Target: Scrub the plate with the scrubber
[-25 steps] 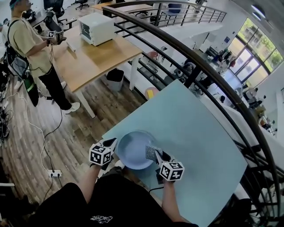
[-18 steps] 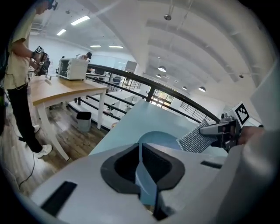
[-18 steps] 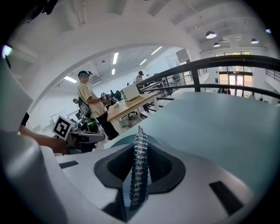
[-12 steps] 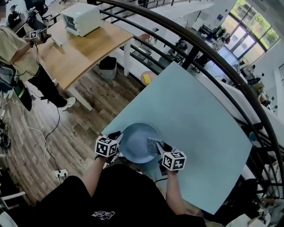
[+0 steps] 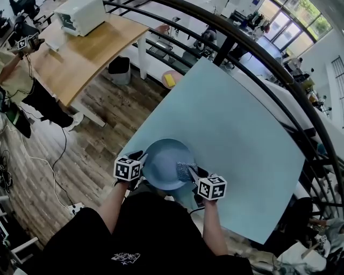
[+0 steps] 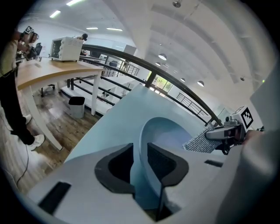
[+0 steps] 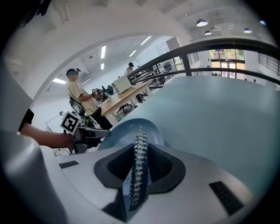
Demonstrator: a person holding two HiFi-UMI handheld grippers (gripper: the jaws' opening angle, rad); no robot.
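Note:
A pale blue plate lies near the front left corner of the light blue table. My left gripper is shut on the plate's left rim, which runs between its jaws. My right gripper is shut on a silvery mesh scrubber, pressed flat against the plate's right inner side. In the right gripper view the scrubber stands edge-on between the jaws with the plate just beyond. The left gripper view shows the scrubber resting on the plate's far side.
A dark curved railing runs past the table's far side. To the left stands a wooden table with a white appliance and a person beside it. A black bin sits on the wood floor.
The head view has swung, so the table and plate sit higher and more centred. Both grippers keep their hold; the scrubber stays on the plate's right side.

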